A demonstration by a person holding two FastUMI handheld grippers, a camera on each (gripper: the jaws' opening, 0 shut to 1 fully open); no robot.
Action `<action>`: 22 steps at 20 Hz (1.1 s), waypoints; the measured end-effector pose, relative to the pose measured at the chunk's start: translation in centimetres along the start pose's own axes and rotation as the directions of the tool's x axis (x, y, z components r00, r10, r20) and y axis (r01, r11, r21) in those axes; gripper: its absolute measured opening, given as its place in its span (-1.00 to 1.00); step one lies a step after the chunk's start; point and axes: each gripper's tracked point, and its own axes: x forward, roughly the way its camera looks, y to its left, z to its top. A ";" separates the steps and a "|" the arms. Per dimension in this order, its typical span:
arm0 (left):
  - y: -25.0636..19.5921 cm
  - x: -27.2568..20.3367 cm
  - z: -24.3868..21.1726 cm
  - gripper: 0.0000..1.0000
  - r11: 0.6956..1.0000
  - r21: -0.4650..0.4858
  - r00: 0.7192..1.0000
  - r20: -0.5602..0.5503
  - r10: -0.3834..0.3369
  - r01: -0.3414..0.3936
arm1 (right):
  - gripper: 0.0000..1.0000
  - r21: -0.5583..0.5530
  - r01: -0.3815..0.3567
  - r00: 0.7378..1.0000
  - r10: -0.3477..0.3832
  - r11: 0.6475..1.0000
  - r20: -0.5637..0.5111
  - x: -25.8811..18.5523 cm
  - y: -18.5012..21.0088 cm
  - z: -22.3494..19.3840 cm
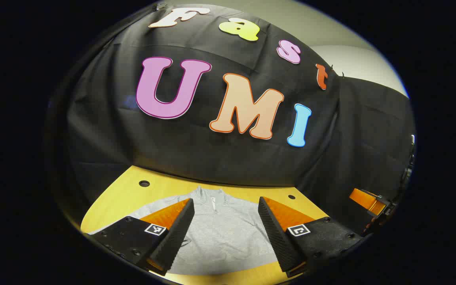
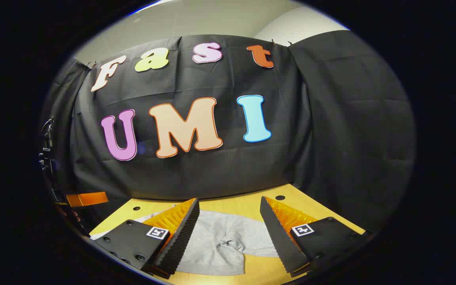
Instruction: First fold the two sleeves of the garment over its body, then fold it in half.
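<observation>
Left gripper view looks down along the left gripper point(image 1: 225, 221), whose two black ribbed fingers point(image 1: 176, 233) stand wide apart with nothing between them, held in the air above the grey garment point(image 1: 222, 233); that garment lies flat on the yellow bench point(image 1: 133, 190), its zipped collar point(image 1: 213, 196) toward the far edge by the black cloth wall point(image 1: 212, 158) and its body reaching toward the near edge; one sleeve point(image 1: 149, 208) spreads out toward the bench's left side; two round holes point(image 1: 144, 183) sit near the far edge; at the right, off the bench, the other gripper's orange finger point(image 1: 364, 200) shows against the cloth. Right gripper view shows the right gripper point(image 2: 230, 221), its jaws likewise spread open and empty, hovering over the garment point(image 2: 216, 245); grey fabric there lies rumpled, with a pucker, near the bench's point(image 2: 251, 206) near edge; at the left an orange finger point(image 2: 87, 198) of the left gripper shows beyond the bench's left edge.
</observation>
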 end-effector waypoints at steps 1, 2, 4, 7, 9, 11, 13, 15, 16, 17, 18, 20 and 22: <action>0.5 -0.3 0.0 0.89 1.000 0.002 1.000 0.001 0.008 -0.008 | 0.93 0.003 0.000 1.000 0.000 1.000 -0.004 0.0 0.0 -0.3; 0.8 -0.6 0.1 0.89 1.000 0.003 1.000 0.003 0.016 -0.016 | 0.93 0.005 -0.001 1.000 0.001 1.000 -0.010 0.0 0.0 -0.4; 1.8 -1.1 -0.1 0.90 0.999 0.000 0.999 0.005 0.047 -0.047 | 0.94 0.010 -0.006 1.000 0.006 1.000 -0.013 0.1 0.1 -0.7; 2.9 -1.9 -0.2 0.89 0.996 -0.007 0.996 0.014 0.085 -0.085 | 0.94 0.010 -0.012 1.000 0.012 1.000 -0.020 0.1 0.2 -0.9; 3.5 -2.5 -0.5 0.90 0.994 -0.001 0.994 0.011 0.107 -0.107 | 0.94 0.007 -0.018 0.999 0.018 1.000 -0.026 0.1 0.3 -1.2; 3.9 -2.9 -0.9 0.90 0.992 0.005 0.992 0.005 0.126 -0.126 | 0.94 0.005 -0.024 0.999 0.025 1.000 -0.036 0.2 0.3 -1.6; 4.2 -3.3 -1.2 0.89 0.989 0.001 0.989 0.002 0.147 -0.147 | 0.94 0.010 -0.029 0.998 0.029 1.000 -0.047 0.3 0.2 -2.0; 4.2 -3.7 -1.1 0.93 0.988 -0.011 0.988 0.010 0.156 -0.156 | 0.94 0.013 -0.027 0.998 0.027 1.000 -0.049 0.3 0.0 -2.0; 4.2 -3.8 -1.0 0.90 0.987 -0.013 0.987 0.012 0.158 -0.158 | 0.93 0.010 -0.024 0.999 0.024 1.000 -0.048 0.3 -0.2 -2.0; 4.2 -3.8 -1.1 0.90 0.987 -0.011 0.987 0.011 0.161 -0.161 | 0.94 0.007 -0.018 0.999 0.018 1.000 -0.050 0.3 -0.6 -2.2; 4.3 -3.8 -1.1 0.90 0.986 -0.009 0.986 0.012 0.166 -0.166 | 0.94 0.002 -0.011 0.999 0.011 1.000 -0.050 0.3 -1.2 -2.3; 4.4 -4.0 -1.1 0.89 0.985 -0.006 0.985 0.015 0.175 -0.175 | 0.86 -0.007 0.019 0.998 -0.019 1.000 -0.055 0.2 -3.0 -2.5; 4.4 -4.2 -1.2 0.89 0.983 -0.007 0.983 0.013 0.183 -0.183 | 0.94 0.005 0.063 0.996 -0.062 0.998 -0.065 0.1 -5.6 -2.9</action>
